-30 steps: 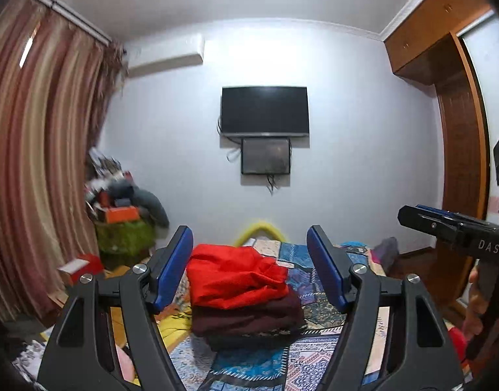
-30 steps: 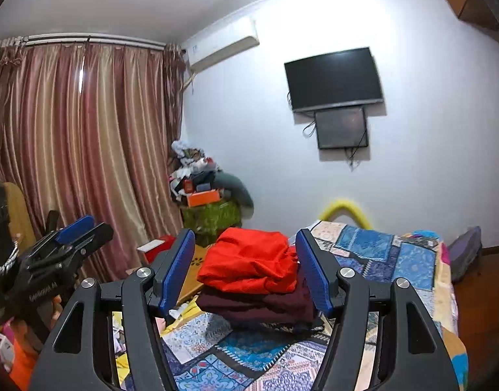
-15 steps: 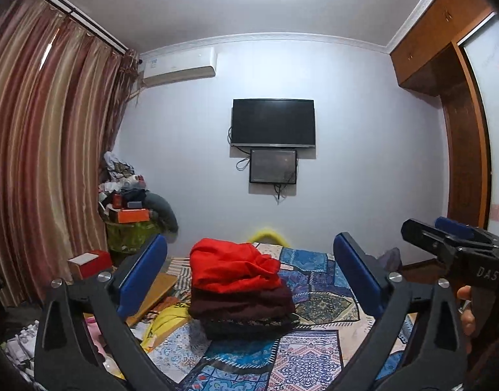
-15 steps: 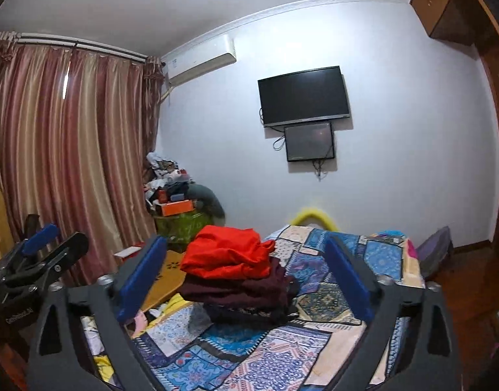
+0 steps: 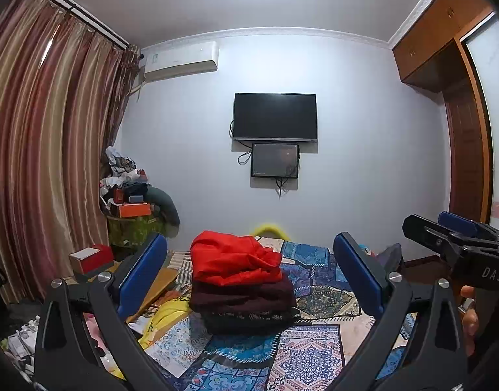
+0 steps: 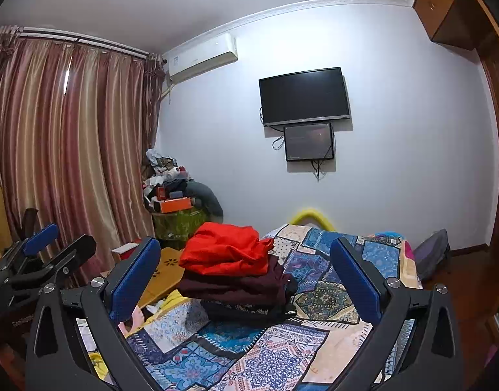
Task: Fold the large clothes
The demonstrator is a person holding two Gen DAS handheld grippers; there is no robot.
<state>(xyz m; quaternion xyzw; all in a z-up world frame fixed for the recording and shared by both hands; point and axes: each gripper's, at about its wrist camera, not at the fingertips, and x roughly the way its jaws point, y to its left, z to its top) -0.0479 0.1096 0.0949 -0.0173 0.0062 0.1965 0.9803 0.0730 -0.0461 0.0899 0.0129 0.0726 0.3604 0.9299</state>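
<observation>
Left wrist view first: the left gripper (image 5: pixel 249 277) is spread wide with nothing in it, its jaws having just been opening, and the flat blue rubbery pads (image 5: pixel 142 273) sit on chunky black plastic arms. Straight ahead between the jaws, clear of both pads, is the stack of folded clothes (image 5: pixel 243 288): a bright red crumpled piece on top, a smooth maroon one under it, then a dark patterned layer at the bottom. It all sits on a patchwork bedspread (image 5: pixel 314 352) with busy blue and pink prints. The right gripper (image 5: pixel 458 244) pokes in off to the right, jaws apart, a bare hand (image 5: pixel 469 312) behind it.

Right wrist view: same deal, the right gripper (image 6: pixel 246 272) is splayed wide and empty, jaws just opened up. The clothes stack (image 6: pixel 236 277) is dead ahead between the blue pads (image 6: pixel 355 277), not touching either. Off to the left the left gripper (image 6: pixel 53 247) hangs over the bed's edge. Shiny striped curtains (image 6: pixel 70 150) fill the left side.
</observation>
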